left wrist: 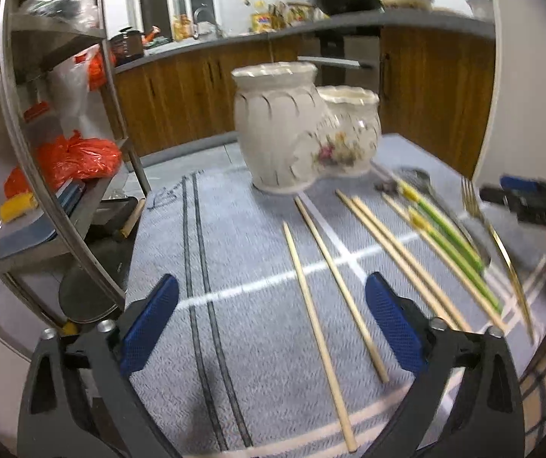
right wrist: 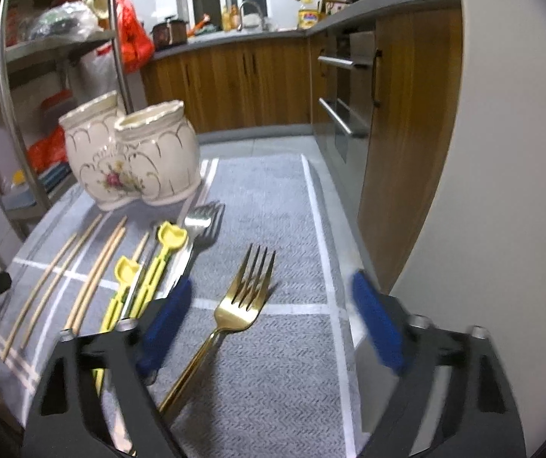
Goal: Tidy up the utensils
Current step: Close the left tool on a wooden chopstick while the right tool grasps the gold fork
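Item, grey cloth (right wrist: pixel 273 198) over the counter: I see the twin-pot ceramic holder (left wrist: pixel 295 129) upright toward its far edge, then the utensils in a row nearer me — wooden chopsticks (left wrist: pixel 318 278) leftmost, green-and-yellow chopsticks (right wrist: pixel 147 282), silver fork (right wrist: pixel 202 229), gold fork (right wrist: pixel 242 297) nearest the right edge. Item, left gripper (left wrist: pixel 273 328): jaws open and empty over the wooden pair. Item, right gripper (right wrist: pixel 269 328): jaws open, straddling the gold fork's neck without touching; I would lower squarely, pinch the handle, then tip it upright for the holder.
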Demonstrator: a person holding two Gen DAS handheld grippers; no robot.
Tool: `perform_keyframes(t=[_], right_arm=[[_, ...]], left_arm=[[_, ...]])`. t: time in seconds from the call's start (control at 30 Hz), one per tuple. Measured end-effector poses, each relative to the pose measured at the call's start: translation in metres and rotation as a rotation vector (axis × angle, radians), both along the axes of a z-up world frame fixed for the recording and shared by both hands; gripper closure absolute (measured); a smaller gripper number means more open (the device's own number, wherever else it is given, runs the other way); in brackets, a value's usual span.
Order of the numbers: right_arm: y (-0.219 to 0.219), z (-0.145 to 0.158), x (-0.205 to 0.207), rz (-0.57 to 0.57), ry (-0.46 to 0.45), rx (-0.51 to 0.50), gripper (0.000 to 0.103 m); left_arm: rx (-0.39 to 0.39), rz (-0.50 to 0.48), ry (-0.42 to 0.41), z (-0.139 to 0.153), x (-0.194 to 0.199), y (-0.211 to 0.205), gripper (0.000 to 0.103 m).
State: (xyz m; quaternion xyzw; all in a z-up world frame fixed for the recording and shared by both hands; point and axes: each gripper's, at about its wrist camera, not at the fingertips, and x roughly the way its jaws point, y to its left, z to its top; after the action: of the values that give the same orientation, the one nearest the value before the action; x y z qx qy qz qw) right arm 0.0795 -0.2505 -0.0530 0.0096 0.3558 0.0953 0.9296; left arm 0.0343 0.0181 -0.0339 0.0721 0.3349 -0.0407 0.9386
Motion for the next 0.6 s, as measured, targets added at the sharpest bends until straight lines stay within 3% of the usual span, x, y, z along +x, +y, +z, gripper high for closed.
perform_keyframes(t=[0.3, 0.6], right_arm=[[0.004, -0.005, 0.013, 0.030, 0.045, 0.011, 0.061], [0.005, -0.010, 0.028, 0.081, 0.127, 0.090, 0.067]], left_arm=[[-0.002, -0.033, 0.131, -0.017, 0.010, -0.011, 0.060], [0.003, -0.049, 0.158, -0.023, 0.015, -0.017, 0.073]])
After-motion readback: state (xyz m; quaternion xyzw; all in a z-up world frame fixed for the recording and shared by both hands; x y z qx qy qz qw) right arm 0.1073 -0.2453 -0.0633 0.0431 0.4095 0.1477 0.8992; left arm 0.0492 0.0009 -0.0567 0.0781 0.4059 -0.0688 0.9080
